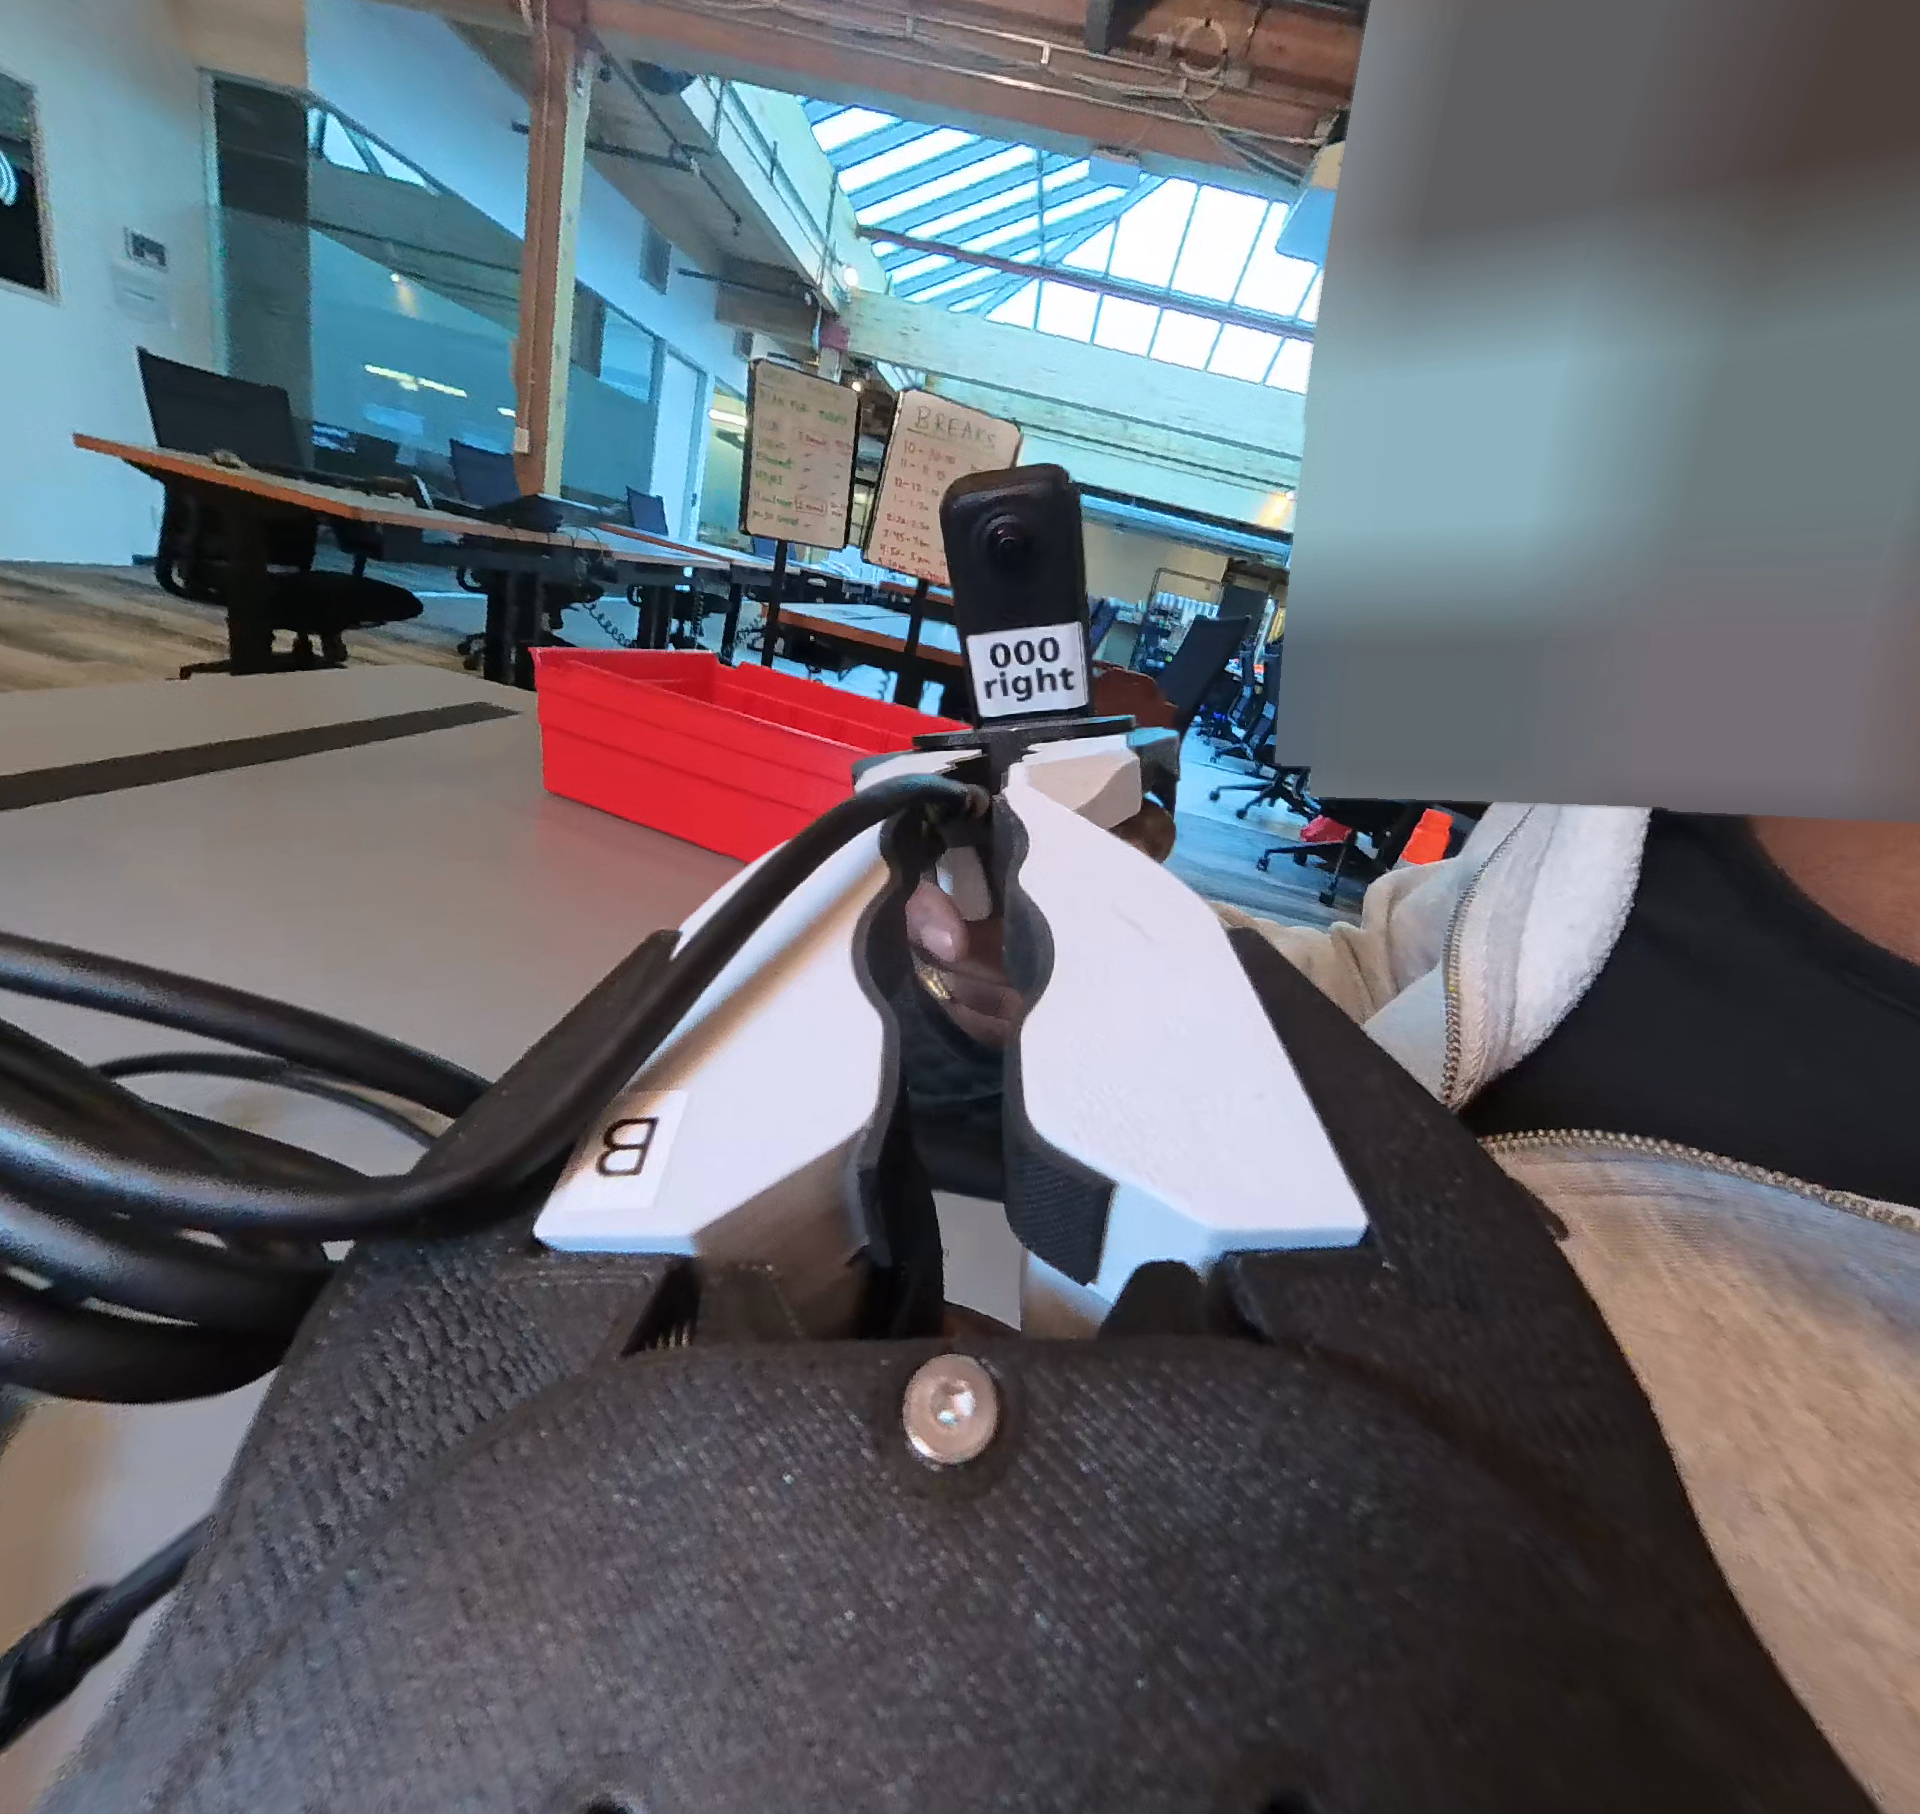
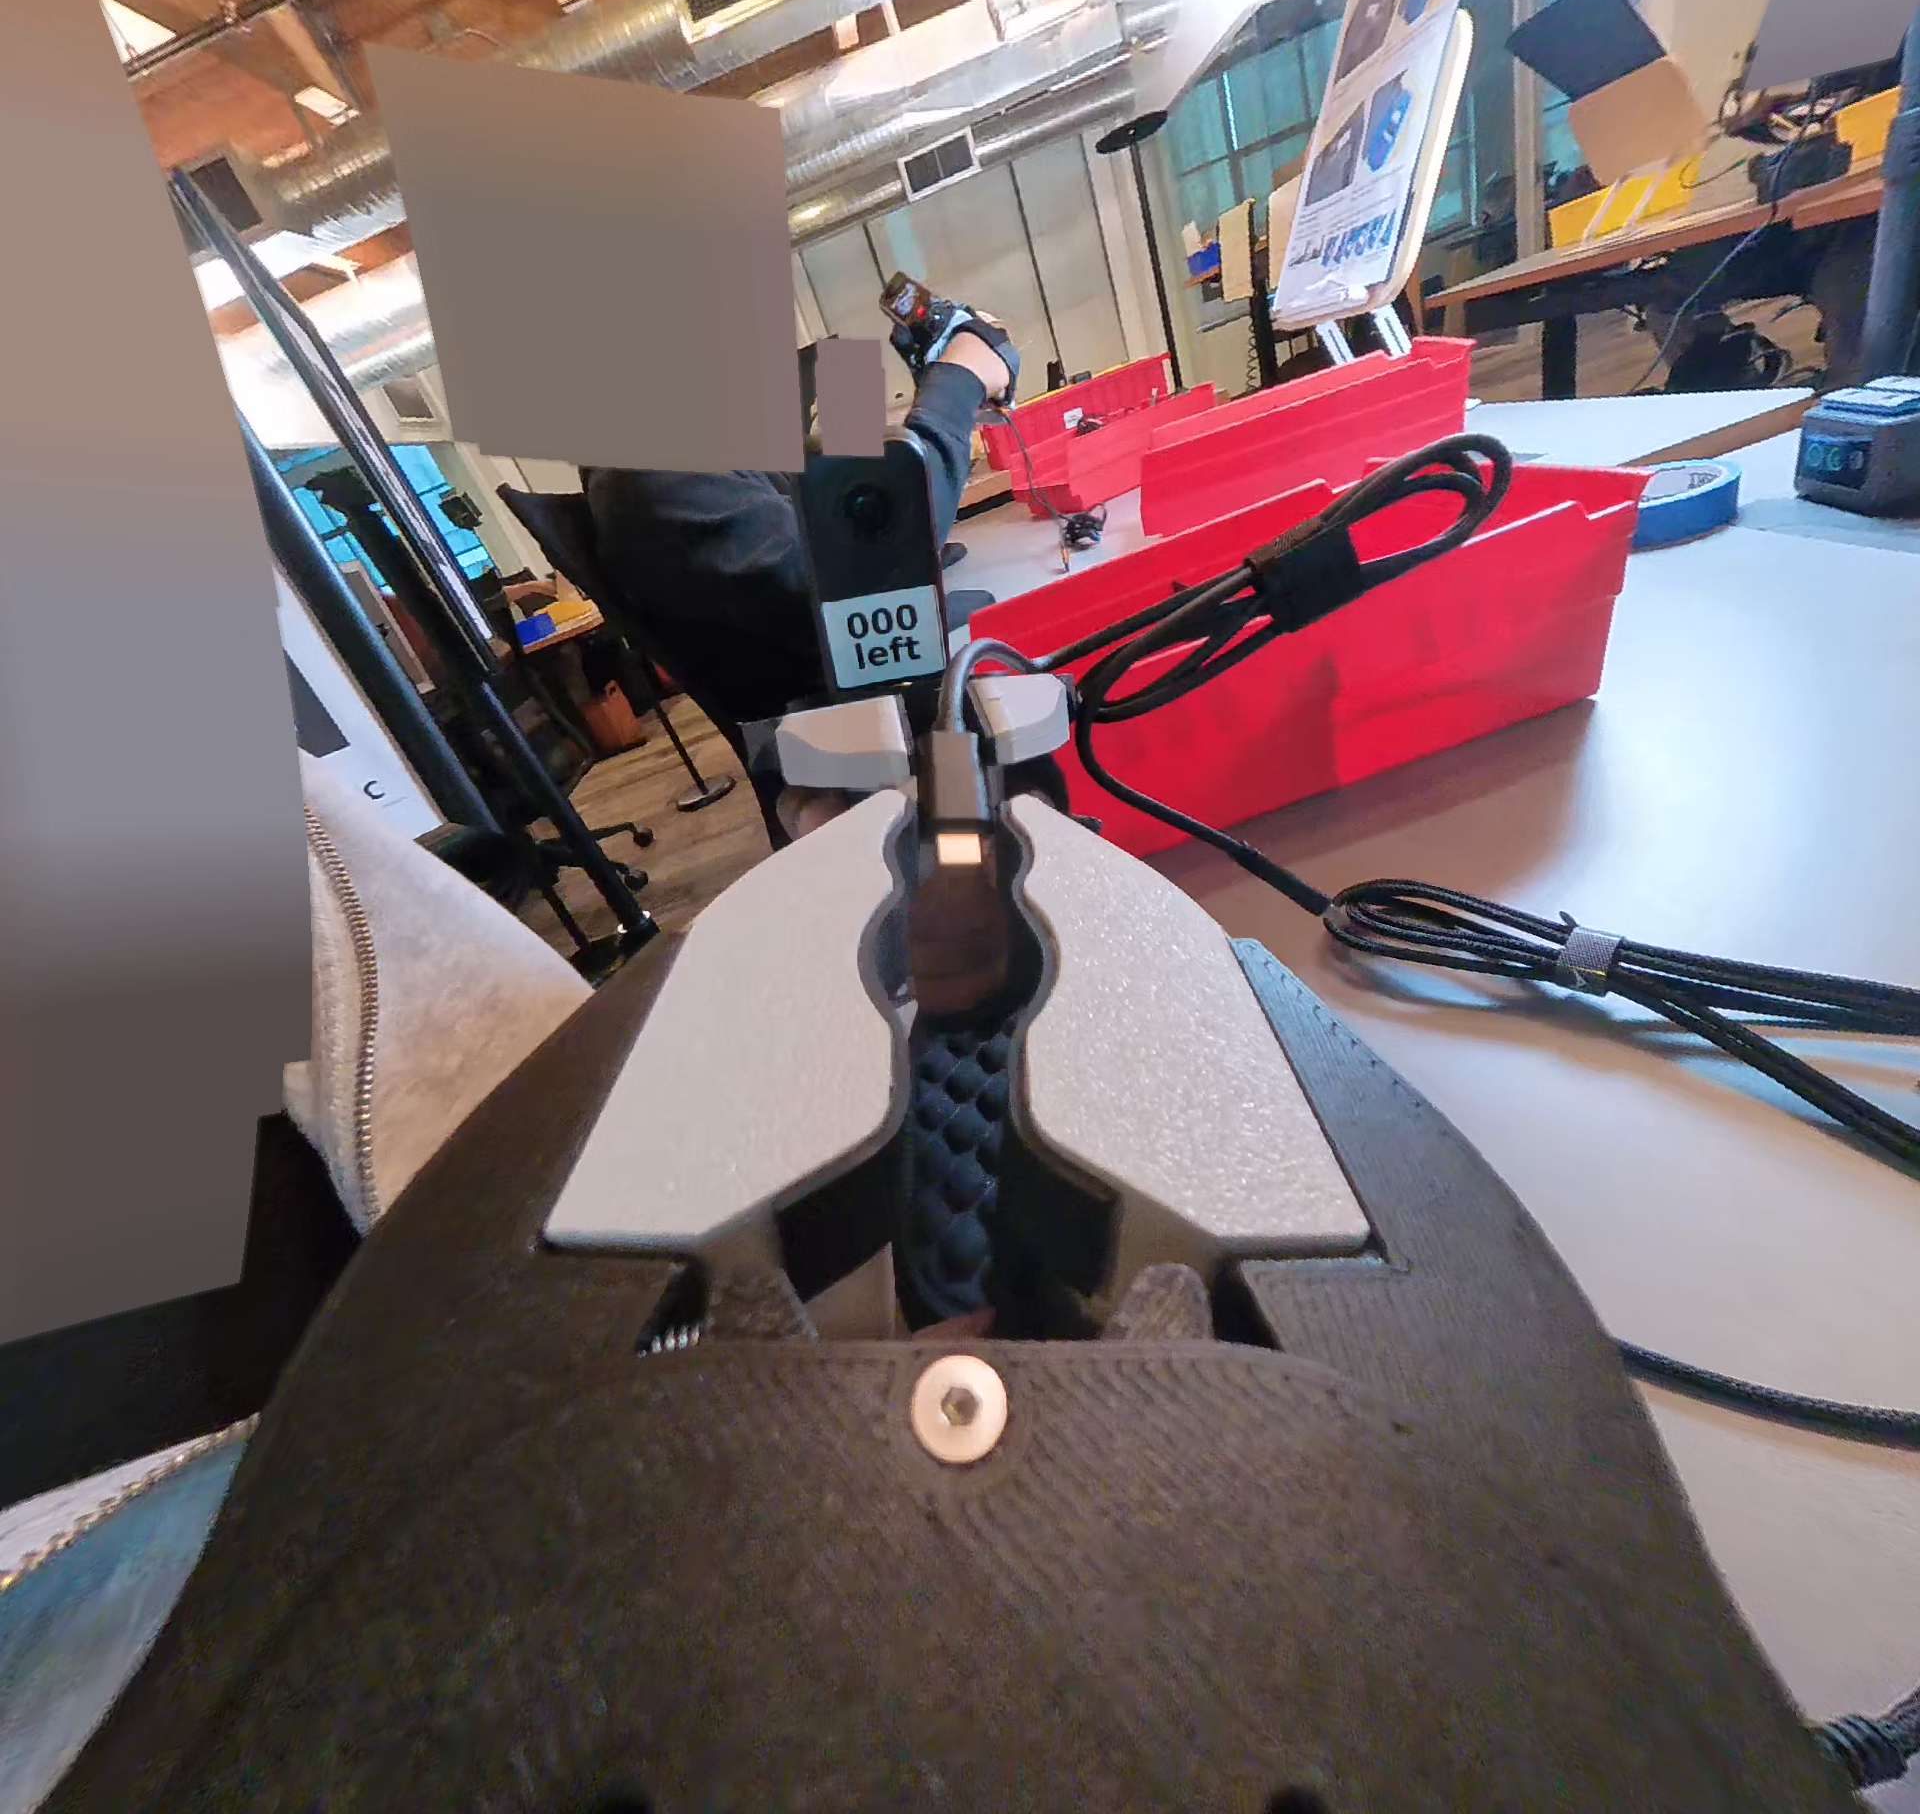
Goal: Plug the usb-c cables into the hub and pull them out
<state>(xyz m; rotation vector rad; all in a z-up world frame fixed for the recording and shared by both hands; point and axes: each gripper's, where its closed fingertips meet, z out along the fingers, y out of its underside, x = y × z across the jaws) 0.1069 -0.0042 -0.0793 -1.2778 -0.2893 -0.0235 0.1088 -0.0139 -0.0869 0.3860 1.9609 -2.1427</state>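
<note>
The two grippers are facing each other tip to tip above the grey table [image 2: 1714, 829].

In the right wrist view, the right gripper [image 2: 961, 865] is pinching a dark usb-c plug [image 2: 956, 798] between its narrowed jaws, the plug's bright metal end [image 2: 958, 848] pointing back toward the camera. Beyond the jaw tips, the plug's grey cord is arching up and over between the pale fingers of the left gripper [image 2: 925, 725], then running on as a black cable [image 2: 1195, 829] that is dropping to the table on the jaws' right side. A strapped bundle of braided cable [image 2: 1610, 975] is lying on the table just right of the jaws, and another strapped coil [image 2: 1309, 559] is resting on the rim of a red bin [image 2: 1455, 642] farther ahead and to the right. A roll of blue tape [image 2: 1683, 502] is sitting past the bin.

In the left wrist view, the left gripper [image 1: 961, 881] is closing narrowly on something small and pale right at its tips — whether that is the hub I cannot tell. A thick black cable [image 1: 623, 1089] is sweeping from those tips down over the jaws' left finger and joining loose loops on the table to the left. The right gripper [image 1: 1081, 777] is meeting the tips from the far side, with a red bin [image 1: 675, 746] ahead and to the left of the jaws.
</note>
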